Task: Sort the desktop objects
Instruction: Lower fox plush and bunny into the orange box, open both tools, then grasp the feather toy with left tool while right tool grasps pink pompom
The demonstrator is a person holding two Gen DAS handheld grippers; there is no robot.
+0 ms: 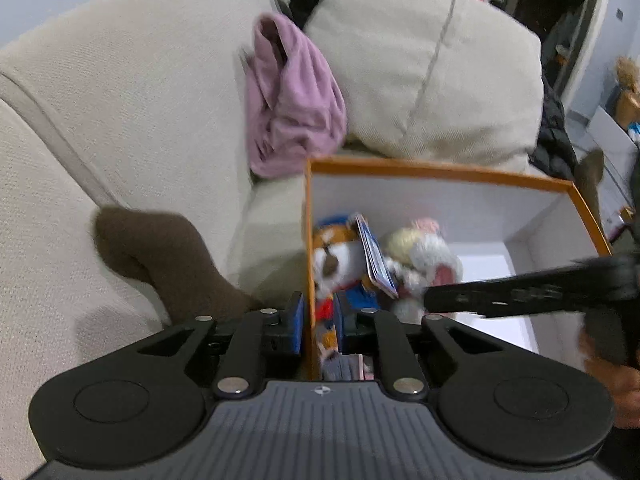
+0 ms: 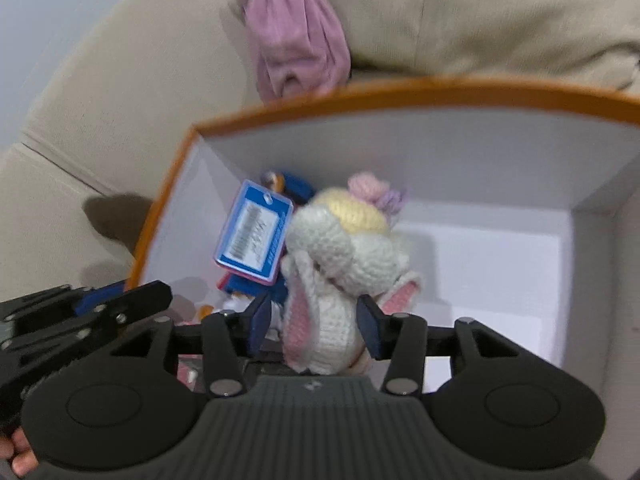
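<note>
An orange-rimmed white box [image 1: 432,170] [image 2: 400,96] sits on a beige sofa. My left gripper [image 1: 318,320] is shut on the box's left wall, one pad outside, one inside. Inside lie a fox-like plush [image 1: 332,256] with a blue tag [image 1: 376,256] [image 2: 252,236] and a crocheted white bunny [image 1: 424,260]. My right gripper [image 2: 316,320] is inside the box with its blue pads on both sides of the bunny [image 2: 340,264], seemingly shut on it. The right gripper shows in the left wrist view [image 1: 520,292].
A pink cloth [image 1: 292,100] [image 2: 292,28] lies on the sofa behind the box. A brown sock-like thing [image 1: 168,260] lies left of the box. A beige cushion [image 1: 420,68] stands behind. The right half of the box floor is bare.
</note>
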